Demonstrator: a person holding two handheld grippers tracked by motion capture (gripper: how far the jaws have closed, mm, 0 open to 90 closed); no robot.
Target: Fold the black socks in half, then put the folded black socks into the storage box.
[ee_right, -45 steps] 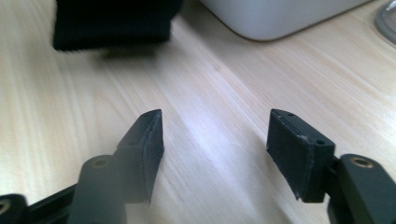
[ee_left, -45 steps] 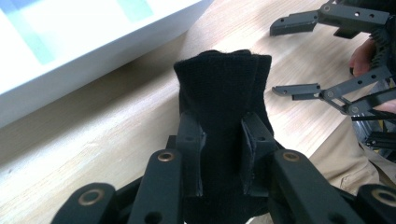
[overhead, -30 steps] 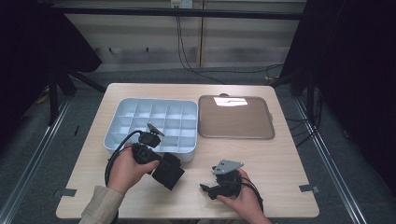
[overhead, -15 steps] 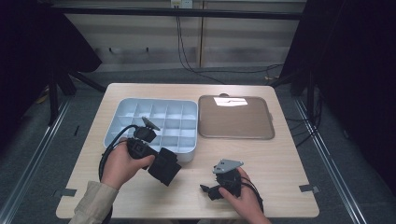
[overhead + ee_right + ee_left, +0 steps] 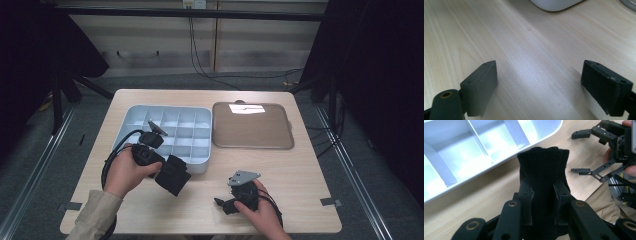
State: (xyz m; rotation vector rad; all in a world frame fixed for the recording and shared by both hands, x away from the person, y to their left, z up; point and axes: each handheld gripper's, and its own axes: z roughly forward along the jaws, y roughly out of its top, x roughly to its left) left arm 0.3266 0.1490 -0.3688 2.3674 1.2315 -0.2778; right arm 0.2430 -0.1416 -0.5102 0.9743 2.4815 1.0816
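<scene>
The wooden table (image 5: 300, 165) carries a pale blue compartment tray (image 5: 172, 132) with a brown lid (image 5: 252, 127) just beside it. Over the tray's near edge, the left gripper (image 5: 167, 172) pinches a folded black sock (image 5: 542, 175): a dark ribbed knit bundle, its long axis running out along the jaws, free end pointing toward the tray's corner. The right gripper (image 5: 541, 85), nothing between its jaws, has just been opening and stands wide over bare wood.
</scene>
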